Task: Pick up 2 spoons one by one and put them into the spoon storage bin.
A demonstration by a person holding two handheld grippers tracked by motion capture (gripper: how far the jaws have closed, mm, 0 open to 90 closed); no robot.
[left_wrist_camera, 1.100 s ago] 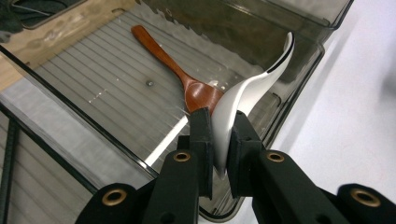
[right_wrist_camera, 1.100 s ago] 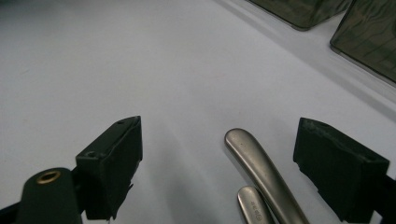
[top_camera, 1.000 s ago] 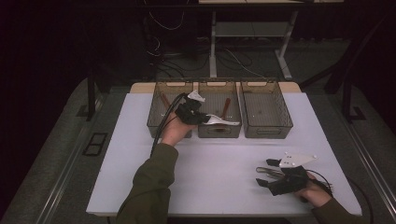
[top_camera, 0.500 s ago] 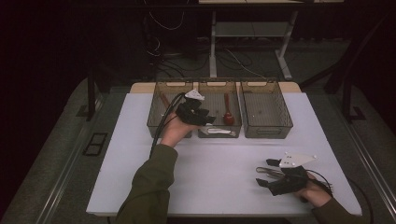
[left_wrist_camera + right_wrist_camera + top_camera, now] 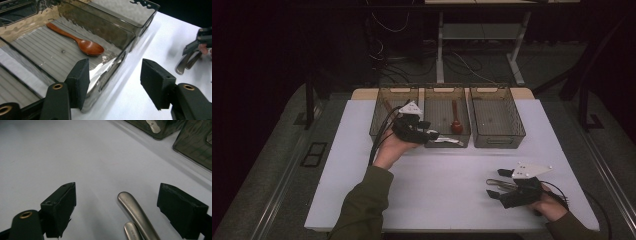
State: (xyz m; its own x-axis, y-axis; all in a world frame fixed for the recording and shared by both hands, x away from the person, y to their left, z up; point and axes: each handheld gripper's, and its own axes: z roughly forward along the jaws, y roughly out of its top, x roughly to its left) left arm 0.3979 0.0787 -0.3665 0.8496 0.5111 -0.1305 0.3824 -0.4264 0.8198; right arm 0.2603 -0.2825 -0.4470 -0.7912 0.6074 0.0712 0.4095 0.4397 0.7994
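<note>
My left gripper (image 5: 432, 135) hovers at the front left corner of the middle bin (image 5: 443, 90). Its jaws have just been opening and stand open with nothing between them (image 5: 115, 75). In that bin lie a brown wooden spoon (image 5: 82, 43) and a silver utensil (image 5: 100, 72) against the front wall. Near the table's front right, my right gripper (image 5: 494, 183) rests low and open. Two metal utensil handles (image 5: 137, 212) lie on the white table between its pads, untouched by them.
Three smoky see-through bins stand in a row at the back of the white table (image 5: 452, 165): the left bin (image 5: 379, 125), the middle one and the right bin (image 5: 497, 137). Cables trail from the left gripper across the left bin.
The left gripper let go of the silver utensil, which now lies in the middle bin. The hand drew back toward the left bin with its jaws opened. The right gripper stayed put.
</note>
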